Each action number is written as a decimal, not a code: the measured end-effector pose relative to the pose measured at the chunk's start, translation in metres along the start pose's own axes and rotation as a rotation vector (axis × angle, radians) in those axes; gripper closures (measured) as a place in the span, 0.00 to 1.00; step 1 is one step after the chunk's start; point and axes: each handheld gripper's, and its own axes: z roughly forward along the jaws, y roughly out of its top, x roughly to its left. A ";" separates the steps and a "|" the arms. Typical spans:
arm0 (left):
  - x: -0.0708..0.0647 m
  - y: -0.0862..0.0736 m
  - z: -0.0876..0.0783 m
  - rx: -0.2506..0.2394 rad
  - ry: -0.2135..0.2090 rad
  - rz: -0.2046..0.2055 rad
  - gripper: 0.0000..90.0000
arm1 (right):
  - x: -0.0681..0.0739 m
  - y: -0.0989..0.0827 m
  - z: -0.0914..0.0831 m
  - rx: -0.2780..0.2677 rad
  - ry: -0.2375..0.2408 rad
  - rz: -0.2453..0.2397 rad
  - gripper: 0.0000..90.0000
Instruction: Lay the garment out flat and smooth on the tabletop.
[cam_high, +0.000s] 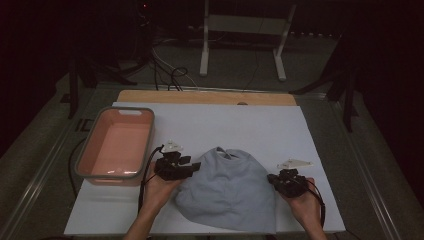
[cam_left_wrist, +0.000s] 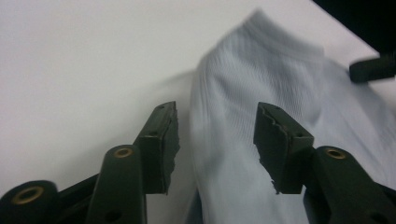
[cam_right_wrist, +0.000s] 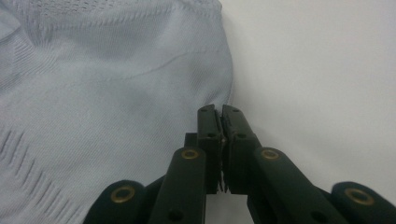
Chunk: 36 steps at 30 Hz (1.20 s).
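1. High view: a pale blue garment is seen lying bunched on the white table sheet, towards the near edge and between the two hands. The left gripper is held at the garment's left edge, with its jaw tips over the cloth. The right gripper is held at the garment's right edge, touching it. A pink tub with a grey rim is set on the sheet's left side, just beside the left gripper and apart from the garment. A wooden board is visible along the sheet's far edge.

2. Left gripper view: the left gripper is shown with its jaws standing apart. A ribbed fold of the garment is seen running up between them, and the pads are not pressed on it; the left pad lies over bare sheet. The picture is slightly blurred. A tip of the right gripper is seen at the far right edge.

3. Right gripper view: the right gripper is shown with its jaws brought together, and the garment's edge is pinched at their tips. The cloth is spread to the left of the jaws, while bare white sheet is seen to their right.
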 end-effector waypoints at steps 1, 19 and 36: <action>0.001 0.003 0.002 -0.003 -0.005 -0.001 0.54 | 0.000 0.000 0.000 0.000 0.002 0.002 0.96; -0.013 0.019 0.037 0.062 -0.001 0.094 0.85 | 0.009 0.011 -0.001 -0.070 0.047 -0.015 0.58; -0.020 0.021 0.024 0.050 -0.001 0.141 0.90 | 0.048 0.051 0.010 -0.170 0.150 -0.064 0.52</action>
